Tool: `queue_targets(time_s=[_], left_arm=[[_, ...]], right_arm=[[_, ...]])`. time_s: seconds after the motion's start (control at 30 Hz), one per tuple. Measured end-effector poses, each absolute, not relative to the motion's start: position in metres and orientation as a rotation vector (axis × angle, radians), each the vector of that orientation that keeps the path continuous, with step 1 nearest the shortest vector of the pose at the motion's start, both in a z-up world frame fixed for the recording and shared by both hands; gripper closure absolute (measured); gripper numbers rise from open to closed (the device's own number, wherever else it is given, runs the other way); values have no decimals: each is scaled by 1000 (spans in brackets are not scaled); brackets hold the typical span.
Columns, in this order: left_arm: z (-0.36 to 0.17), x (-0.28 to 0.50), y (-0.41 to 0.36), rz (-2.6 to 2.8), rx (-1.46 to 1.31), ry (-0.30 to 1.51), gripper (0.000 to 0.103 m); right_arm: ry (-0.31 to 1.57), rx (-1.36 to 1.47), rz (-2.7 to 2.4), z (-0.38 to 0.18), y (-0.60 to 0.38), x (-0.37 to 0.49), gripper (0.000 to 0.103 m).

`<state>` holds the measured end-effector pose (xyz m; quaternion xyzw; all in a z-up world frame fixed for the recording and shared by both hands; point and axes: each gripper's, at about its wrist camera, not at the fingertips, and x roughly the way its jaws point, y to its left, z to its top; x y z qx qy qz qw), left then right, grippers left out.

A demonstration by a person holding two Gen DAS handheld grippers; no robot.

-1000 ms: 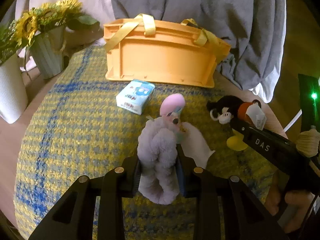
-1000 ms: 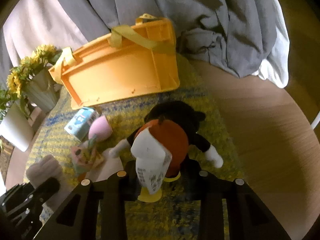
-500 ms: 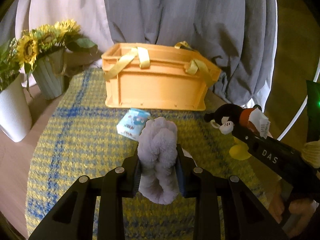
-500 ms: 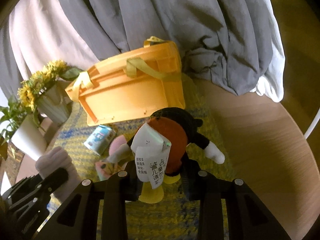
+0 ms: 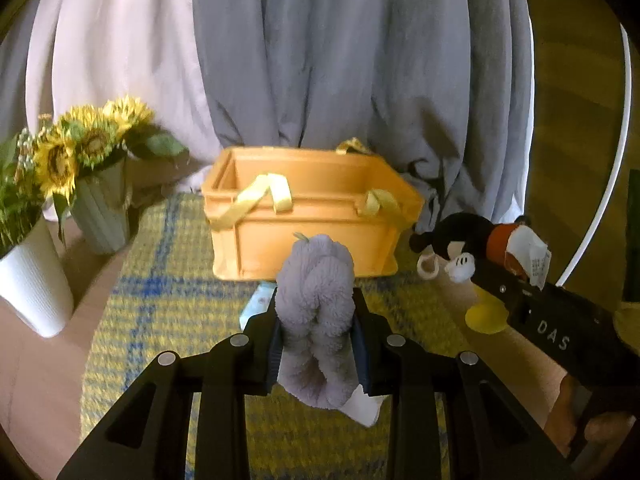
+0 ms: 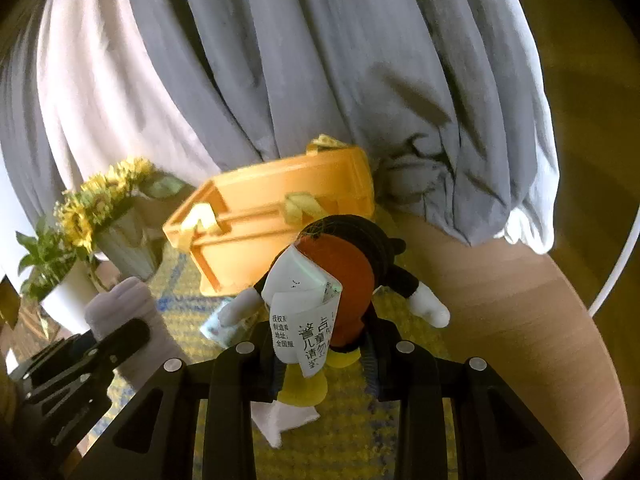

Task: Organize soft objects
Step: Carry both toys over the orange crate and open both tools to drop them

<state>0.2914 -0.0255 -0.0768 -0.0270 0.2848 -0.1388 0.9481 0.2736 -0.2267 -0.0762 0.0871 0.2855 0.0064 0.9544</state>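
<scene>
The left gripper [image 5: 316,344] is clamped on a fuzzy lilac plush [image 5: 316,308], its 2 pads pressing the toy's sides and holding it above the yellow-and-blue woven mat [image 5: 160,312]. The right gripper [image 6: 324,344] is closed on a black-and-red plush doll [image 6: 352,268], gripping near its yellow feet, with a white printed tag [image 6: 308,320] hanging over the near side. Below the lilac plush, a small light-blue packet [image 5: 258,304] lies on the mat, mostly hidden. Beyond both toys stands the orange crate [image 5: 308,224] with yellow strap handles, open at the top. Left of the crate are sunflowers in a ribbed vase [image 5: 104,212] and a white pot [image 5: 32,280]. Grey and white curtains [image 5: 352,60] hang behind.
</scene>
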Motion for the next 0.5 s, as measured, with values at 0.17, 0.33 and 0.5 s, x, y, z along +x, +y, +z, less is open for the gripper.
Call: queue_targets(time_s=[0.17,0.33,0.5], left_arm=[[-62,297,-21,-288,-44,537,73],[-49,304,-16,-293,-39,507,73],[-38,312,-11,-290,-27,477,73]], right_arm=[[544,188,9,-63,-221,276,71],[498,186,10,-52,-213,278,71],[446,185,24,-38,-205,281,71]])
